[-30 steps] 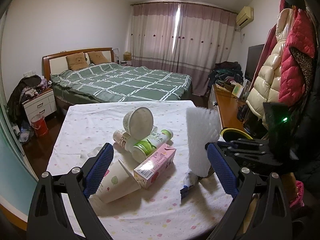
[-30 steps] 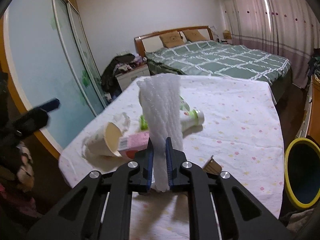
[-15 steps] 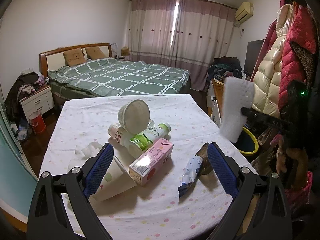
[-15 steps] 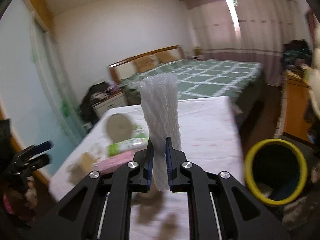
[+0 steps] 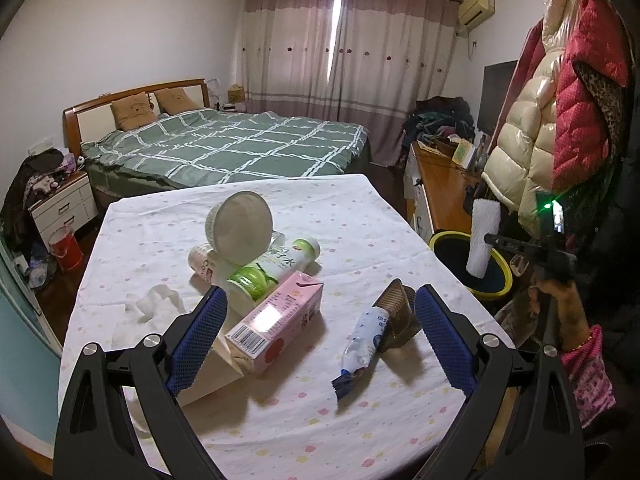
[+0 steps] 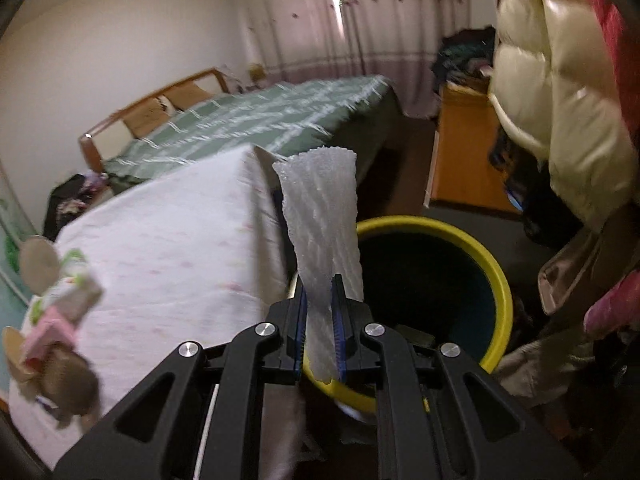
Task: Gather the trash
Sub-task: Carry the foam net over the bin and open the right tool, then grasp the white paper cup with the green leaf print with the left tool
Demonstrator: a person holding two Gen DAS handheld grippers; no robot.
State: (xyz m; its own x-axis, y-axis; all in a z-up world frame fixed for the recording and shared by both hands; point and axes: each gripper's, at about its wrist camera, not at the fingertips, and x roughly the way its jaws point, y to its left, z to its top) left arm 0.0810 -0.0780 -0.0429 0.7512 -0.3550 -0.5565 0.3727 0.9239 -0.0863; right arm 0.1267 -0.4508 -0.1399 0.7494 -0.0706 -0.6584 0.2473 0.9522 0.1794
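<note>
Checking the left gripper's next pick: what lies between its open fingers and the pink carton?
Nothing separates them in the left wrist view: the pink carton lies right beside the left finger of the left gripper, over a paper cup.

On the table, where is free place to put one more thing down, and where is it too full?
Free: the far half of the table, between the cup and the bed-side edge; also the right strip beyond the bottle, and the near edge below the wrapper. Crowded: the middle, where cup, bottle and carton touch, with tissue to their left.
</note>
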